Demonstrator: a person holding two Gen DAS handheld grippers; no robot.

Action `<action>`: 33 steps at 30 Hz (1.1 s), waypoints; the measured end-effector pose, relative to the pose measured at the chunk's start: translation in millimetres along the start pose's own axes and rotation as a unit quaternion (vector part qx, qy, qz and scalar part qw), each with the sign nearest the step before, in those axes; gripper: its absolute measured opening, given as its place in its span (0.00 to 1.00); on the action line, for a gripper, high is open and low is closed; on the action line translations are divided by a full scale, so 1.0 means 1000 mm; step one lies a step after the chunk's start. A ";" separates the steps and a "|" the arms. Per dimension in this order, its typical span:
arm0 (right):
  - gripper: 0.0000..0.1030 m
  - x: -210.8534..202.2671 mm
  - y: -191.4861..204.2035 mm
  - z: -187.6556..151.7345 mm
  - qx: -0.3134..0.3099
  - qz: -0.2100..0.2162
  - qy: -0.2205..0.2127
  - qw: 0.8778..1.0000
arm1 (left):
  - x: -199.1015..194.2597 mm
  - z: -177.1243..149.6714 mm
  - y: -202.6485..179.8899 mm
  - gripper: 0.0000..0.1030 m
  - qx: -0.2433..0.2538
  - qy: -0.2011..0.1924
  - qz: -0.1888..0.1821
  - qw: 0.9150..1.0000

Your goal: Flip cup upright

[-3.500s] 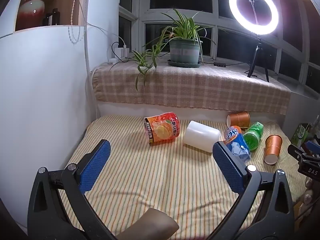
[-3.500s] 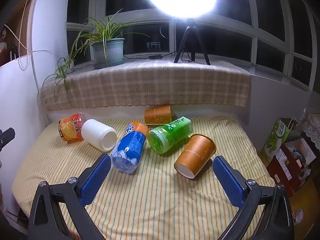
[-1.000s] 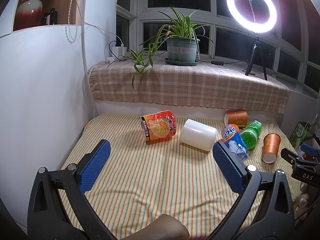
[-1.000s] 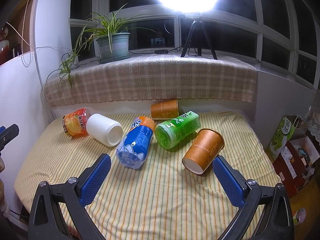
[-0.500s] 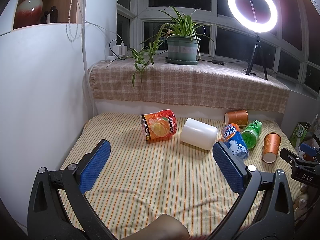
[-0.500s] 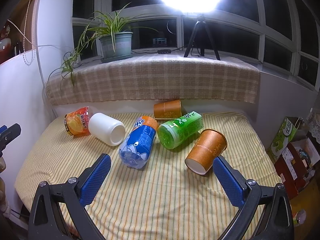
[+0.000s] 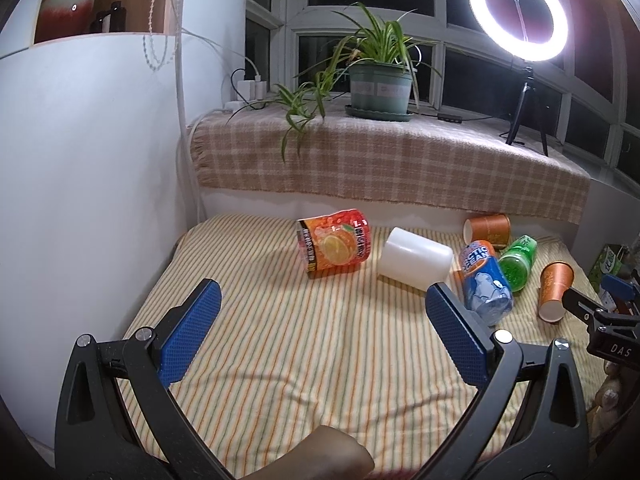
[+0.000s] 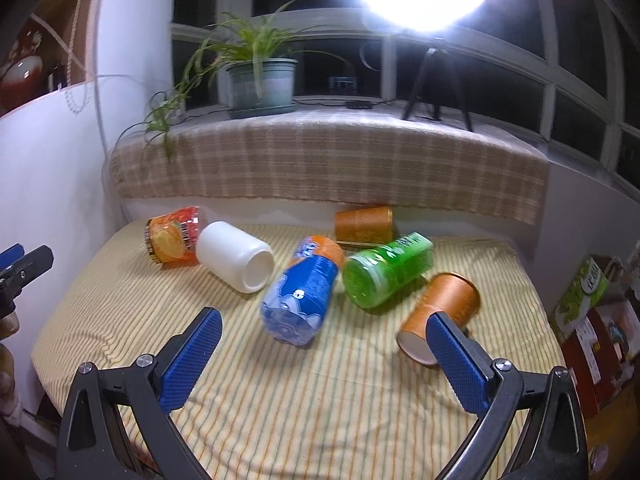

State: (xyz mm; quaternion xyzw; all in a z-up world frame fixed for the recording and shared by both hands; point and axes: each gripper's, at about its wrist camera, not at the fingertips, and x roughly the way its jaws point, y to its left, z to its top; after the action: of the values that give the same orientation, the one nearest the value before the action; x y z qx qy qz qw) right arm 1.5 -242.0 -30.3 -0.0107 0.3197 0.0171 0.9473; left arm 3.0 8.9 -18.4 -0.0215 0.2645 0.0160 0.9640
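Several cups lie on their sides on the striped cloth [image 8: 360, 400]. A blue cup [image 8: 300, 292] lies just ahead of my right gripper [image 8: 320, 344], which is open and empty. A green cup [image 8: 386, 274], a near orange paper cup [image 8: 440, 312] and a far orange paper cup [image 8: 364, 226] lie to its right. A white cup [image 8: 234, 256] and an orange-print cup [image 8: 174, 238] lie to the left. My left gripper [image 7: 320, 320] is open and empty, short of the orange-print cup [image 7: 334, 248] and the white cup [image 7: 416, 258].
A white wall [image 7: 80, 200] bounds the left side. A checked cloth ledge [image 7: 380, 164] at the back carries a potted plant [image 7: 380, 84] and a ring light [image 7: 518, 20]. Cardboard boxes [image 8: 592, 320] stand off the right edge.
My right gripper has moved forward and down toward the blue cup, which looks larger now. My left gripper has barely moved.
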 end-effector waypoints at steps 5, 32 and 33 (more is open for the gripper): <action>1.00 0.010 0.017 0.008 -0.041 0.034 -0.019 0.998 | 0.005 -0.003 0.012 1.00 -0.004 0.007 0.011 1.000; 0.99 0.124 0.172 0.066 -0.373 0.243 0.009 0.895 | 0.018 -0.034 0.080 1.00 -0.032 0.057 0.056 0.996; 0.99 0.128 0.177 0.065 -0.383 0.246 0.012 0.890 | 0.019 -0.035 0.083 1.00 -0.035 0.060 0.057 0.996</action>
State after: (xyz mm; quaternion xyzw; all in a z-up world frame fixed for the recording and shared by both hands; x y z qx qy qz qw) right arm 136.0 -59.9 -57.6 -0.2936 0.2921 0.3704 0.8314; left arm -1.7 90.8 -61.1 -0.0406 0.3215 0.0787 0.9428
